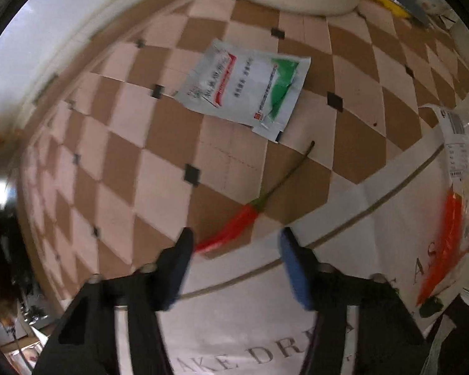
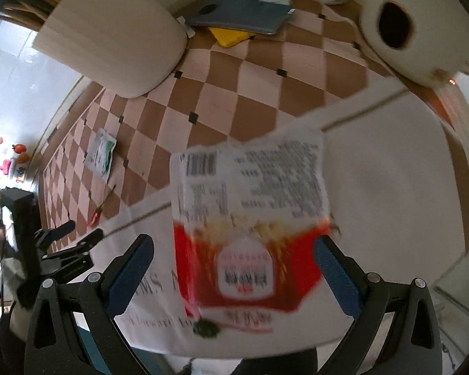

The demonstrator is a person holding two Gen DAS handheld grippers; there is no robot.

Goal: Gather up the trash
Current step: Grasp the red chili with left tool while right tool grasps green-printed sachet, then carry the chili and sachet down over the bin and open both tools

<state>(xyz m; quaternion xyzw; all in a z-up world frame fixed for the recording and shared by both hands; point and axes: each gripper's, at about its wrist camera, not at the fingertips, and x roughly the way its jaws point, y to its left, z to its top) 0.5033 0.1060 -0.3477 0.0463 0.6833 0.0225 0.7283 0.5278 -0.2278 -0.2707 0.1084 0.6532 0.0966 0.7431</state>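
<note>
Two hand-held grippers hang over a checkered desk (image 1: 159, 143) half covered by a white printed sheet (image 1: 344, 218): the left hand-held gripper (image 1: 234, 243) points down with its jaws parted and nothing pressed between them, a red chili pepper (image 1: 231, 226) lying on the desk just ahead of its fingertips. Beyond the pepper a white sachet with red and green print (image 1: 247, 86) lies flat on the checks. The right hand-held gripper (image 2: 234, 256) stands wide open above a red and white snack wrapper (image 2: 250, 218) on the white sheet, its blue pads (image 2: 131, 268) clear of the wrapper on both sides.
</note>
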